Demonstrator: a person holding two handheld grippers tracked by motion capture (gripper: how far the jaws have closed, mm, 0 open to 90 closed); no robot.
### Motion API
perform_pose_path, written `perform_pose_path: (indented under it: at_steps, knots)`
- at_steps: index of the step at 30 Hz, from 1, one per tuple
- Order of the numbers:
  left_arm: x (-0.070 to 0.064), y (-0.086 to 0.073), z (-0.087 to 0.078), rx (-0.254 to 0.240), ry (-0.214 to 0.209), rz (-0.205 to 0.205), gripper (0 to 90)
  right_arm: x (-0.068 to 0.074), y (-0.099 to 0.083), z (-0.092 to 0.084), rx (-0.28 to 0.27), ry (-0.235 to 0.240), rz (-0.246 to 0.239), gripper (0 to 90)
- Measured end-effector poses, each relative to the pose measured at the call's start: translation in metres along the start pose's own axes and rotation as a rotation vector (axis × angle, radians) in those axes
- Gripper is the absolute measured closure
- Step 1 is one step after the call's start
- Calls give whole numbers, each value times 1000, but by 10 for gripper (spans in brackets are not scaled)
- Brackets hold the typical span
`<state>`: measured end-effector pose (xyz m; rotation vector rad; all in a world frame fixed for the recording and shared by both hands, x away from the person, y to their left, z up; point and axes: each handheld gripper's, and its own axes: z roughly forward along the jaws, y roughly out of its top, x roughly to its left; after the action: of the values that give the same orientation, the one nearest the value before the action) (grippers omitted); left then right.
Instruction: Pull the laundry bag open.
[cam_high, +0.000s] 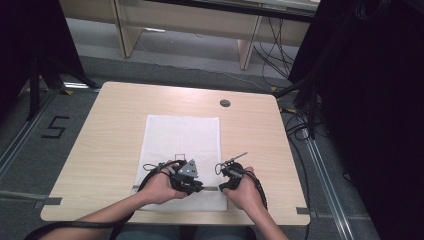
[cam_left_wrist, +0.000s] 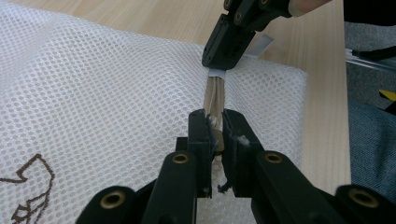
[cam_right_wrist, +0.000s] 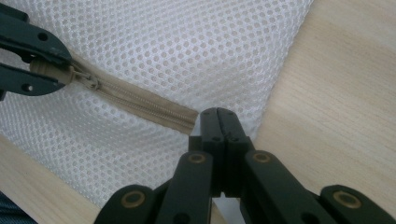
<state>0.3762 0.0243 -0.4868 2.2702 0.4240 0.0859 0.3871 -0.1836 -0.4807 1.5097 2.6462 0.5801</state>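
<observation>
1. White mesh bag (cam_high: 180, 150) lies flat on the wooden table (cam_high: 110, 140), centred, short edge toward the person. Small dark printed outline on it near the grippers (cam_high: 181, 156); the same brown print shows at the lower left of the left gripper view.
2. Beige zipper (cam_right_wrist: 140, 100) runs along the bag's near edge. It sits on the mesh, between the two grippers.
3. Left gripper (cam_left_wrist: 215, 128): jaws pinched together on the zipper at the slider/pull; the beige tape and a bit of the metal pull sit between the pads. In the right gripper view the same jaws clamp the slider end at upper left (cam_right_wrist: 35, 65).
4. Right gripper (cam_right_wrist: 218, 122): jaws pressed fully together at the end of the zipper tape, clamping the white fabric tab there. In the left gripper view its tip sits on that tab (cam_left_wrist: 217, 72) at the zipper's far end.
5. Zipper stretch between the two grippers looks closed and fairly straight.
6. High view: both hands rest at the near edge of the table, left hand (cam_high: 160, 187) and right hand (cam_high: 245, 192) close together over the bag's near end, cables trailing back along the forearms.
7. Round grommet (cam_high: 225, 103) in the table's far right part, well apart from the bag.
8. A "5" mark (cam_high: 54, 127) on the floor left of the table.
</observation>
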Motion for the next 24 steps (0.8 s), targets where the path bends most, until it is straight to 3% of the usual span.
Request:
perform_pose_path:
  at_steps: [2, 3, 9, 16, 19, 20, 21, 24]
  knots:
    - [0, 0, -1, 1, 0, -6, 821, 0, 0, 0, -2, -2, -4, 900]
    - [2, 0, -2, 7, -5, 13, 821, 0, 0, 0, 0, -3, 0, 900]
    - [3, -7, -11, -11, -7, -25, 821, 0, 0, 0, 0, -1, 1, 900]
    - [2, -7, -12, -18, -12, -18, 821, 2, 0, 1, 4, -15, 14, 900]
    - [4, -6, -15, -2, -9, 4, 821, 2, 0, 1, 10, -18, 27, 900]
    - [2, -6, -15, -15, -8, -5, 821, 2, 0, 1, 0, -14, 12, 900]
    - [2, -8, -16, -13, -8, -6, 821, 3, 0, 0, 15, -10, 39, 900]
    - [4, -13, -20, -24, -12, -16, 821, 2, 0, -1, 14, 1, 34, 900]
